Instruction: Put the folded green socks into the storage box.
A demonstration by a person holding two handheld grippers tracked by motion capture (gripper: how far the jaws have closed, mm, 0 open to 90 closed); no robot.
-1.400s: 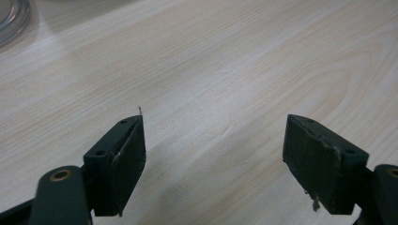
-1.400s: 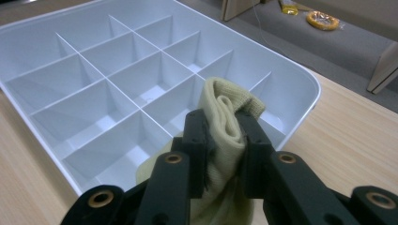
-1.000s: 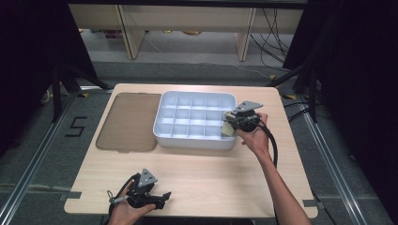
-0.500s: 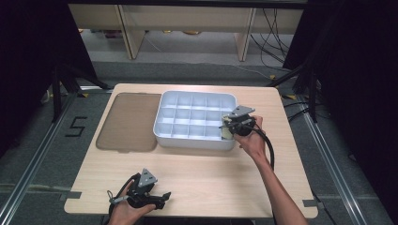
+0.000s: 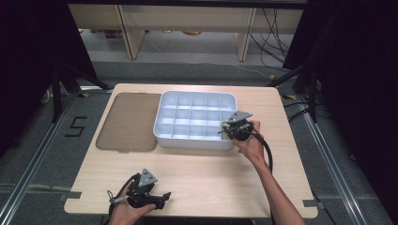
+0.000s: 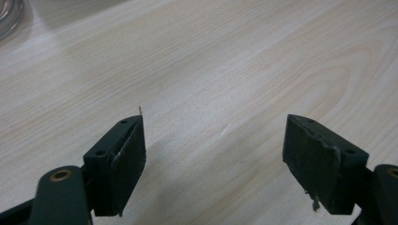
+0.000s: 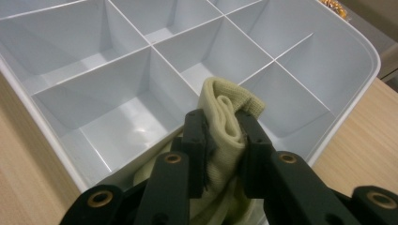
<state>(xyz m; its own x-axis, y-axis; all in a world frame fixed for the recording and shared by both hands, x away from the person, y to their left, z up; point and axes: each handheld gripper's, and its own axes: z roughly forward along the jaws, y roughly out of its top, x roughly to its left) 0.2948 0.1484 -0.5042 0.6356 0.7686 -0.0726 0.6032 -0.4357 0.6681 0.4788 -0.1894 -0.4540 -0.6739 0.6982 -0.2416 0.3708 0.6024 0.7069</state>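
We held the folded cream cloth point(image 7: 225, 126) pinched between the jaws of the right gripper point(image 7: 224, 140), just above the near right corner of the white divided tray point(image 5: 162, 117). To seat it well, we judged that the fold had to be centred over one compartment, lowered clear of the dividers, and released only once it rested on the tray floor. The left gripper point(image 6: 213, 154) rested on the counter point(image 5: 211, 173) well in front of the tray, jaws wide and empty. The cloth's lower part was hidden behind the jaws; which compartment lay beneath it we could not tell.
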